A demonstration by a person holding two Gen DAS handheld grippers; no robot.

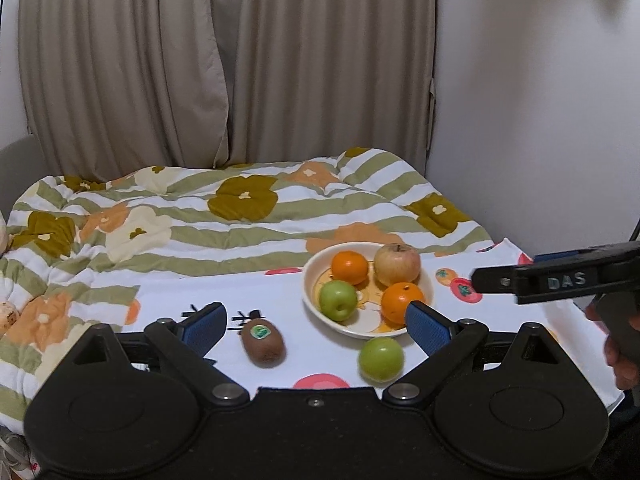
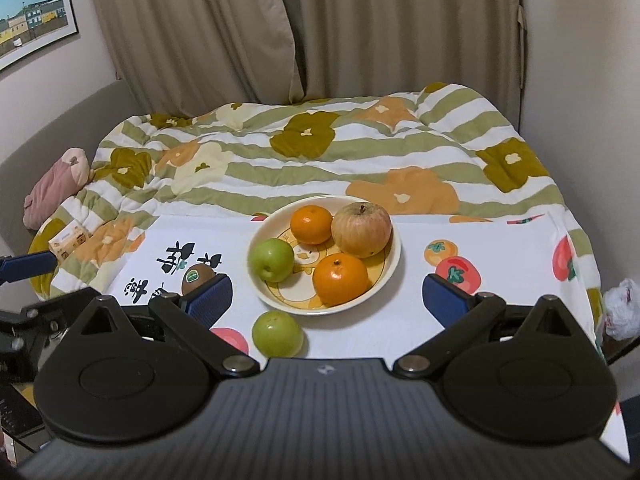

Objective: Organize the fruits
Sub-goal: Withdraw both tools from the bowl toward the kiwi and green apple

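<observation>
A cream plate (image 1: 310, 280) (image 2: 394, 258) on the white fruit-print cloth holds two oranges (image 1: 349, 267) (image 2: 340, 279), a green apple (image 1: 338, 300) (image 2: 271, 260) and a reddish-yellow apple (image 1: 397, 264) (image 2: 361, 229). A second green apple (image 1: 380, 359) (image 2: 277, 334) lies on the cloth just in front of the plate. A brown kiwi (image 1: 263, 343) (image 2: 197, 277) with a green sticker lies to the left. My left gripper (image 1: 316, 326) is open above the kiwi and loose apple. My right gripper (image 2: 327, 294) is open over the plate's near edge, nothing between its fingers.
The white cloth (image 2: 500, 256) covers a surface next to a bed with a striped flowered quilt (image 2: 320, 152). Beige curtains (image 1: 224, 60) hang behind. A pink cushion (image 2: 52, 188) lies at the left, a crumpled white bag (image 2: 622, 308) at the right. A hand (image 1: 620, 360) holds the right gripper.
</observation>
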